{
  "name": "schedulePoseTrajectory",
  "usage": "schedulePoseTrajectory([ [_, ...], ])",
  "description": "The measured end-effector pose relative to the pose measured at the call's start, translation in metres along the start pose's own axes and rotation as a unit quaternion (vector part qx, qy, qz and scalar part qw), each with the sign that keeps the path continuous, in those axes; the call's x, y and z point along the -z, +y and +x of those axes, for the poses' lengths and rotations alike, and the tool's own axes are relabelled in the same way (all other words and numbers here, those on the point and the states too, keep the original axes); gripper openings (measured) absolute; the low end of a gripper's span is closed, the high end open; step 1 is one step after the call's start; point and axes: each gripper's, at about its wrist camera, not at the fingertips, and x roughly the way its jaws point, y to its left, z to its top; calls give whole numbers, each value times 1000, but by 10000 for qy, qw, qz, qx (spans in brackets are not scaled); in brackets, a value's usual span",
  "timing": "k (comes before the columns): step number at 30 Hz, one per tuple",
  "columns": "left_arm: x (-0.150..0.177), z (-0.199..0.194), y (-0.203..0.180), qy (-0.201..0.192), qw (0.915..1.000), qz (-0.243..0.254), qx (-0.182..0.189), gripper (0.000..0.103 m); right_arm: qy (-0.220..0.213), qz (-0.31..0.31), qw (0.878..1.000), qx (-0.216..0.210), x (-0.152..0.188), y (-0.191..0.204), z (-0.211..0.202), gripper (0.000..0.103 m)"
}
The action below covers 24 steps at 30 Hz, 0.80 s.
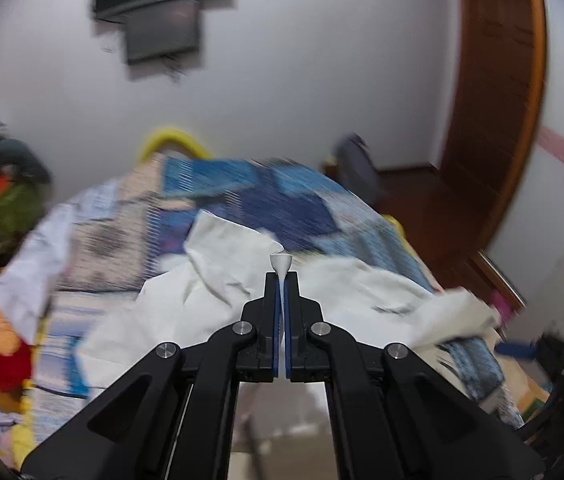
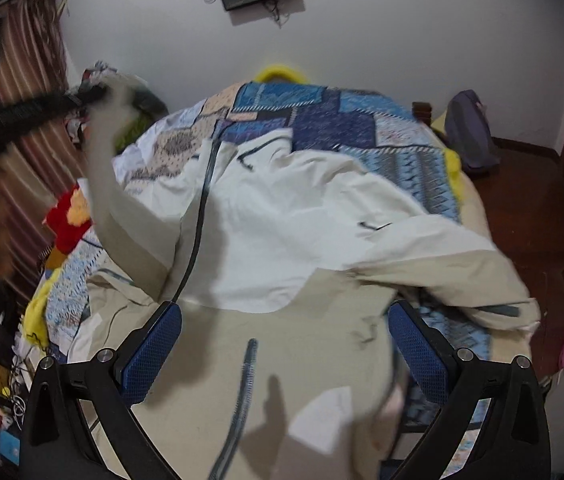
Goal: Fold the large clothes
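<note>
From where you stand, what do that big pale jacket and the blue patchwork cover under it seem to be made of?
The pale jacket: probably thin woven cotton or a synthetic shell, matte, since it creases sharply and drapes limp; a dark zip runs along it. The patchwork cover: likely printed woven cotton, matte, judging by its flat patterned blocks. Blur leaves both uncertain.

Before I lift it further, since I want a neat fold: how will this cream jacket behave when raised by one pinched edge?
Probably floppy: the cream jacket lies in soft creases over the patchwork quilt. It will likely hang and drag, since the left gripper pinches only a small tuft. It looks bulky, so one pinch may slip; the open right gripper could support it.
</note>
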Motion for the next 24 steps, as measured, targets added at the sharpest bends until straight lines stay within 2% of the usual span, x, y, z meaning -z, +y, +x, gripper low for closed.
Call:
schedulePoseTrajectory([
  [2, 10, 17, -20, 219, 9994, 75, 254, 0, -111, -16, 9998, 136, -2, -9, -13, 103],
  [5, 23, 40, -42, 752, 9938, 9, 818, 1, -200, -16, 9992, 343, -4, -22, -29, 103],
  [8, 34, 42, -56, 1193, 9870, 72, 1078, 7, -216, 36, 9985, 493, -3, -34, -36, 103],
  [9, 35, 40, -57, 1215, 9864, 115, 1102, 12, -214, 55, 9984, 528, -3, -36, -37, 103],
  [11, 33, 27, -51, 1137, 9879, 199, 1036, 28, -187, 113, 9981, 571, -3, -41, -37, 103],
  [13, 33, 5, -29, 881, 9920, 140, 898, 65, -149, 178, 9983, 540, -5, -44, -33, 103],
  [15, 32, -9, -4, 595, 9959, 25, 685, 74, -118, 202, 9986, 467, -8, -42, -26, 103],
  [17, 34, -23, 30, 484, 9982, -80, 332, 75, -74, 198, 9991, 361, -14, -38, -15, 103],
  [20, 55, -30, 91, 610, 9969, -378, -313, 77, 35, 260, 9995, 195, -26, -33, 7, 103],
  [24, 106, -22, 175, 1079, 9837, -907, -1113, 77, 287, 309, 9991, 62, -40, -26, 50, 103],
])
